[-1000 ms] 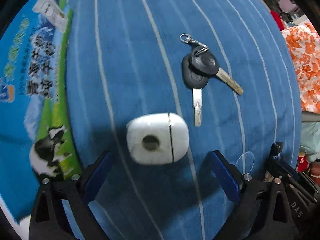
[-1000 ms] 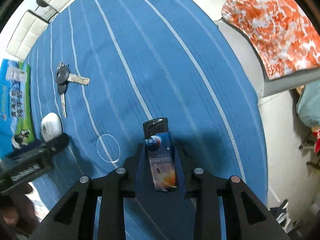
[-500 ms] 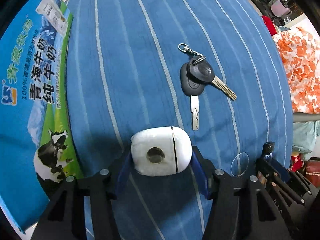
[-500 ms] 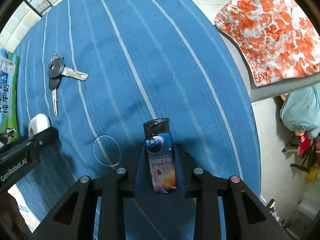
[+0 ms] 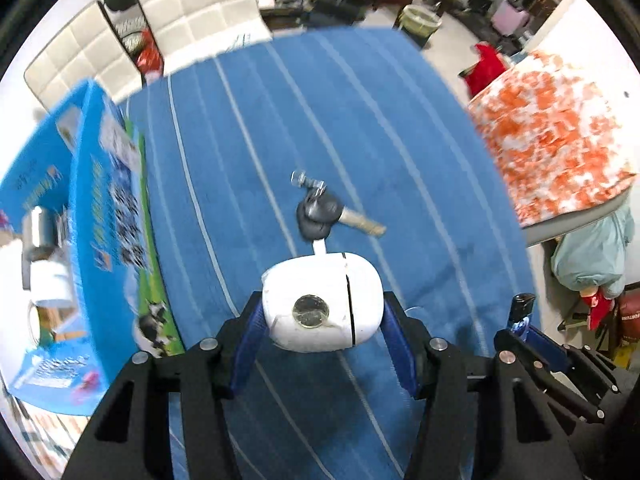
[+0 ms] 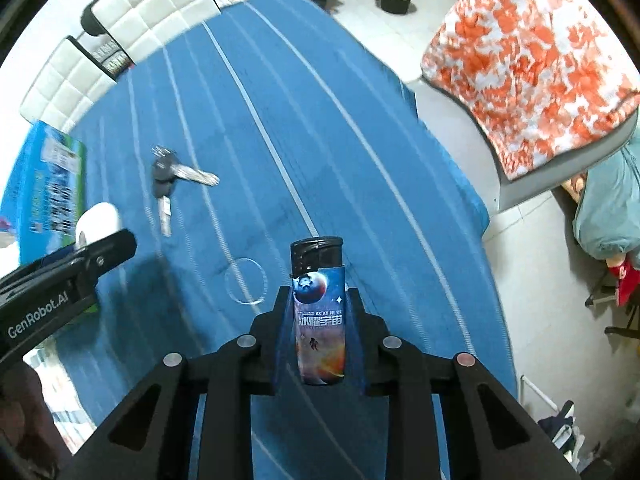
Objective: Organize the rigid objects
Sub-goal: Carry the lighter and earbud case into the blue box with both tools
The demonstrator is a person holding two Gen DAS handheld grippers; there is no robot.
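My left gripper (image 5: 322, 320) is shut on a white rounded case (image 5: 322, 304) with a round metal disc on its face, held above the blue striped tablecloth (image 5: 360, 128). My right gripper (image 6: 319, 320) is shut on a lighter (image 6: 319, 308) with a black cap and a space-print label, also held above the cloth. A bunch of keys (image 5: 324, 212) with black heads lies on the cloth beyond the case; it also shows in the right wrist view (image 6: 168, 184). The left gripper with the case shows at the left of the right wrist view (image 6: 98, 226).
An open blue milk carton box (image 5: 100, 208) with items inside stands at the table's left edge. A thin clear ring (image 6: 245, 280) lies on the cloth. White padded chairs (image 5: 192, 8) stand behind the table. An orange-patterned cushion (image 6: 532, 60) is to the right, off the table.
My left gripper closed on the white case and lifted it off the cloth. My right gripper rose with the lighter. Both views now sit higher and show the room.
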